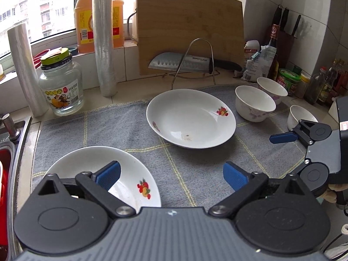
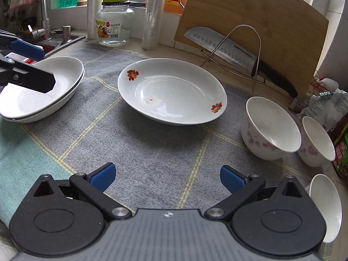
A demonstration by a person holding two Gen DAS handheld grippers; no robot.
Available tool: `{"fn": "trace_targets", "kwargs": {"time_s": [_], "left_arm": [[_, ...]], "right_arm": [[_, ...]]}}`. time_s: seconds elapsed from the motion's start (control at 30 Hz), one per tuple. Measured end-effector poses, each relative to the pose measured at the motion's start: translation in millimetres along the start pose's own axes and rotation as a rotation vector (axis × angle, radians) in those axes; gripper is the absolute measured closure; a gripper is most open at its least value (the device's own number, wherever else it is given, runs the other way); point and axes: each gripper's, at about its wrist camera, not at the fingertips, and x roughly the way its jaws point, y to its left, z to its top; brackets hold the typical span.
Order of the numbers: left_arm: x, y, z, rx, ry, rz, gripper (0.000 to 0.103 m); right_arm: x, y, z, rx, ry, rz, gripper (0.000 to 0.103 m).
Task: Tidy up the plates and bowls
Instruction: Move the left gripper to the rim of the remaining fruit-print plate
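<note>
The left tool [image 1: 170, 175] is released, its blue pads wide apart with nothing between them, over the grey checked cloth [image 1: 121, 128] that covers the desk. Its left pad hangs over the rim of the stacked plates [image 1: 87, 163], which lie at 7 o'clock in the left wrist view; the right wrist view shows two plates [image 2: 63, 80] nested there, near the cloth's sink-side edge. The right tool [image 2: 167, 179] is released too, empty, over bare cloth.

Ahead of both tools, toward 12 o'clock, a single deep plate [image 2: 171, 91] sits alone mid-cloth, well apart from the stack, with open cloth all round it. It looks oval in the view, long axis running 9 to 3 o'clock, with fruit prints on its rim and a small brown stain inside.

At 3 o'clock in the right wrist view a flowered bowl [image 2: 269, 128] stands upright, touching or just beside a second bowl [image 2: 315, 141]; a third bowl [image 2: 326, 206] is at 4 o'clock beside the right tool.

Behind the plate, a wire rack [image 2: 239, 52] carries a cleaver [image 2: 219, 47] before a bamboo cutting board [image 2: 261, 17]. A glass jar [image 2: 114, 24] and wrap rolls [image 2: 152, 21] stand at 11 o'clock, and the sink [image 2: 58, 41] lies at 10 o'clock.
</note>
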Motion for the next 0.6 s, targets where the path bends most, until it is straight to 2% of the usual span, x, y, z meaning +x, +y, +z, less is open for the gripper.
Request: {"fn": "trace_targets", "kwargs": {"time_s": [0.33,0.47,0.6], "left_arm": [[15.2,-47.6,9.4,-0.117,0.038,0.144,0.003],[17.2,-48.7,11.5,-0.155,0.038,0.166,0.003],[23.1,-46.8,15.5,-0.128,0.043,0.163,0.003]], "right_arm": [[16.1,-45.6,-4.3,-0.080,-0.039,0.138,0.000],[22.1,-48.3,-3.3,-0.102,-0.043,0.167,0.000],[29.8,-49.3,-2.2,-0.108,-0.049,0.175,0.000]]}}
